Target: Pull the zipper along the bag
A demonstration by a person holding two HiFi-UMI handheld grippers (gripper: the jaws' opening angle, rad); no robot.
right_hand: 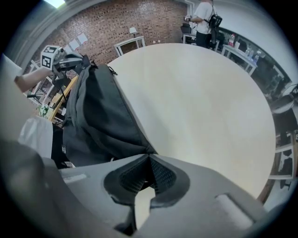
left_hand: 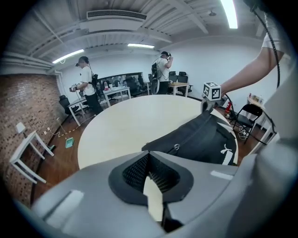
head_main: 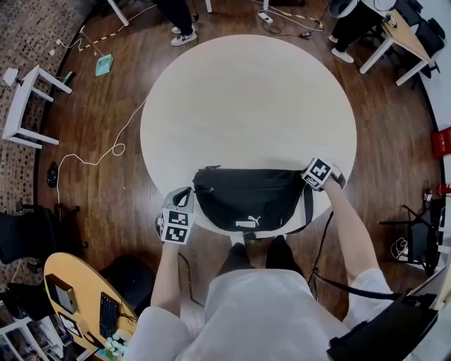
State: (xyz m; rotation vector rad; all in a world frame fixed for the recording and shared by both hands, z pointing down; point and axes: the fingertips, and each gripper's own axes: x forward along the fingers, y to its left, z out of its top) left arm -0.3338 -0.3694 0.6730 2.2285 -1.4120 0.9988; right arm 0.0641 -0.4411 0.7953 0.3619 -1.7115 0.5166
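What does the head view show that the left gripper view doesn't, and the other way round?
Only the head view: the person's legs, a yellow desk with a keyboard, and a white cable on the floor.
Only the left gripper view: the ceiling's strip lights and air vent.
Both: the black waist bag, the round table and the right gripper at the bag's far end.

The only lettering I can read is the white Puma wordmark (head_main: 246, 224), with its leaping cat (head_main: 256, 219) just above it, printed low on the front of my black bag (head_main: 243, 194).
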